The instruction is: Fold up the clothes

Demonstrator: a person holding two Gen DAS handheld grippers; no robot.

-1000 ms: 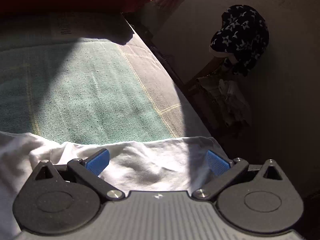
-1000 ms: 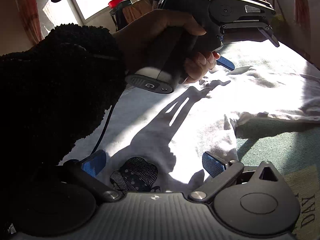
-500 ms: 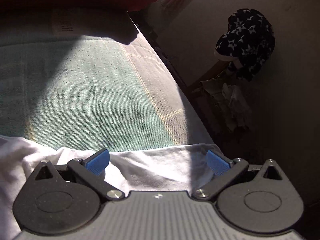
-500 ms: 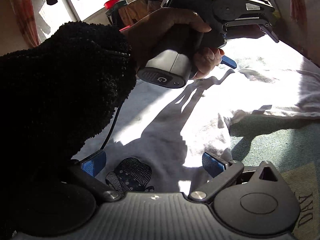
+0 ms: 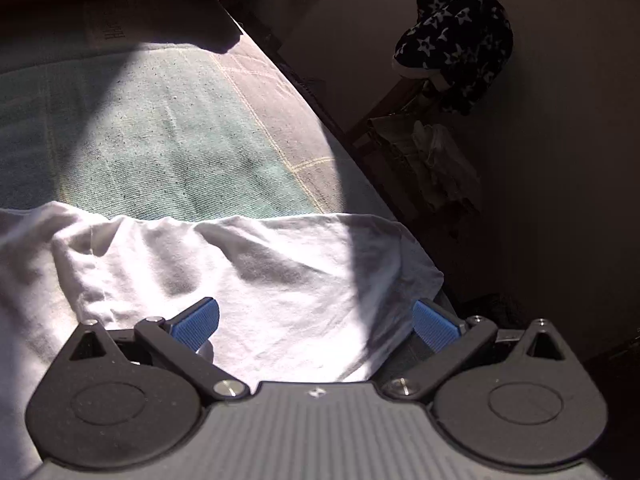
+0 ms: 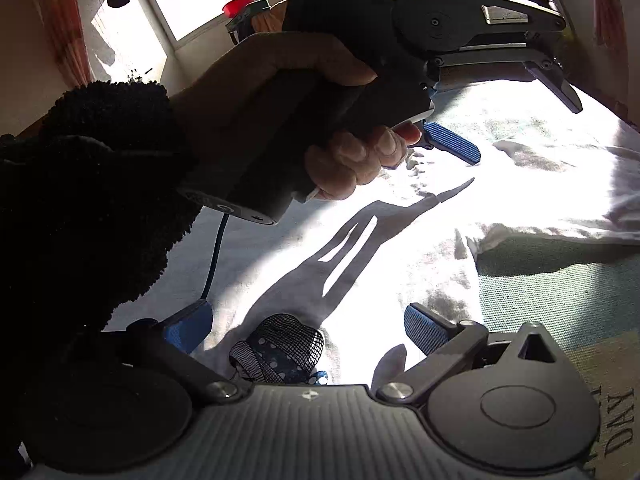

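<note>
White shirt (image 5: 280,280) spread flat on green bedcover (image 5: 180,148) — rumpled at the edge. Left gripper (image 5: 316,320) over the hem, jaws wide, gripping nothing. Right gripper (image 6: 308,328) likewise agape — above the dark print (image 6: 280,348).

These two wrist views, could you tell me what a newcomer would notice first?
A sunlit white shirt lies rumpled across a green sheet, filling the foreground of both views. In the right view, a hand holds the left gripper above the shirt, casting a long shadow.

Fuzzy black sleeve (image 6: 80,184) (blue pads (image 5: 196,322))
</note>
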